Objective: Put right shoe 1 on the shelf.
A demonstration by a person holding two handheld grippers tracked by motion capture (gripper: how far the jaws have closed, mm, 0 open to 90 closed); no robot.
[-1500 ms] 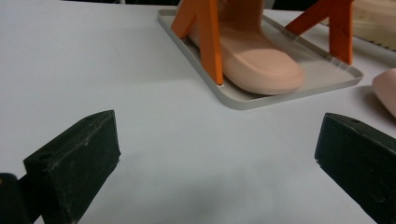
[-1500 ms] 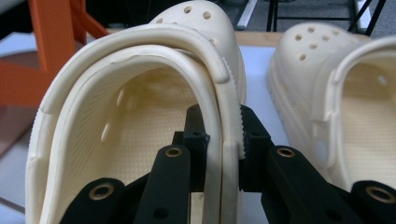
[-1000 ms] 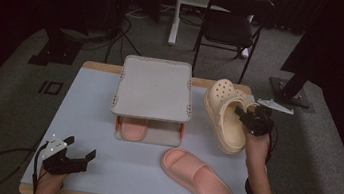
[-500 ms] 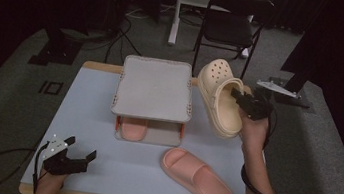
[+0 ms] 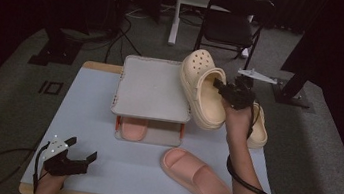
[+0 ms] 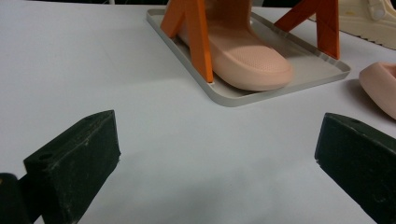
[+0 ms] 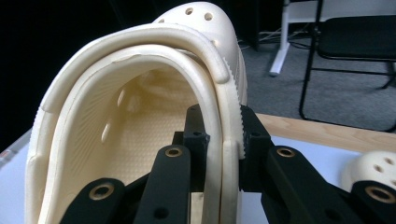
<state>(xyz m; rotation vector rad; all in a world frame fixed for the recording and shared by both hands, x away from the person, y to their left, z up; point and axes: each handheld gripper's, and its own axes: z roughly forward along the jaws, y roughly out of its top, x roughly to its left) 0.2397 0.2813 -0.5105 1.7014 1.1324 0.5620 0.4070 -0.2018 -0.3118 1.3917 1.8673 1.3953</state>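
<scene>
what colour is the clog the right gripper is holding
Cream, a pale yellowish off-white, with small round holes over the toe. The clog shows best in the high view.

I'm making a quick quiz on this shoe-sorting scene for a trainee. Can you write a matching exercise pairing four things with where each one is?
Things:
1. cream clog
2. second cream clog
3. pink slide
4. second pink slide

Places:
A. lying on the lower shelf of the grey rack
B. lying on the table near its front edge
C. lifted off the table, side wall pinched by the right hand-held gripper
D. lying on the table at its right edge, behind the person's right hand

Pairs: 1-C, 2-D, 3-B, 4-A
</scene>
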